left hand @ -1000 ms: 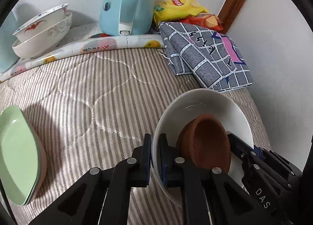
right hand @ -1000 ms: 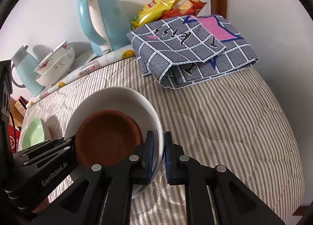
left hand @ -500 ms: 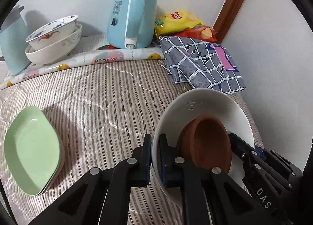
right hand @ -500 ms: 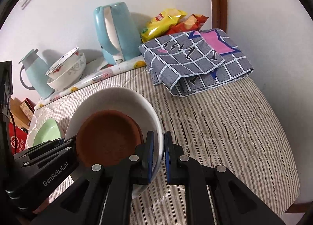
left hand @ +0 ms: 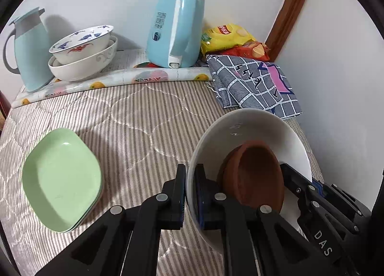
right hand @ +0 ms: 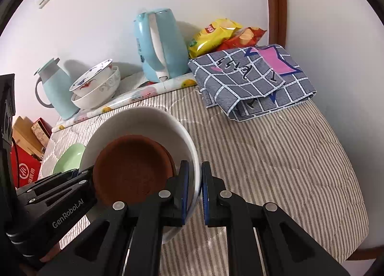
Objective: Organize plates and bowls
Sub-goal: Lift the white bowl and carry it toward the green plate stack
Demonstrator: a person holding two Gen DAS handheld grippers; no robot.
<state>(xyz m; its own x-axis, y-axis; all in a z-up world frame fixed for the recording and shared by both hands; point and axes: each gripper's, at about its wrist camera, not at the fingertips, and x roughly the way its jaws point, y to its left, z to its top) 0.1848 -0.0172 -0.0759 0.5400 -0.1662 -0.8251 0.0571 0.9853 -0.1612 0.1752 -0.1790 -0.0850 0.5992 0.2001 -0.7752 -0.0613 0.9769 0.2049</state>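
A large white bowl (left hand: pixel 252 129) with a small brown bowl (left hand: pixel 256 175) inside is held above the striped bedcover by both grippers. My left gripper (left hand: pixel 190 194) is shut on its left rim; my right gripper (right hand: pixel 194 189) is shut on its right rim. The white bowl (right hand: pixel 144 122) and brown bowl (right hand: pixel 132 168) also show in the right wrist view. Green plates (left hand: pixel 60 180) are stacked on the cover at the left. Two patterned bowls (left hand: pixel 84 52) are nested at the back left.
A light blue kettle (left hand: pixel 175 28) and a blue jug (left hand: pixel 28 47) stand at the back on a fruit-print mat (left hand: pixel 115 81). A folded checked cloth (left hand: pixel 256 83) and snack bags (left hand: pixel 225 38) lie at the back right. Boxes (right hand: pixel 24 156) sit beyond the left edge.
Both grippers have drawn back and risen with the white bowl. More of the back of the table, the jug and the green plates have come into view.
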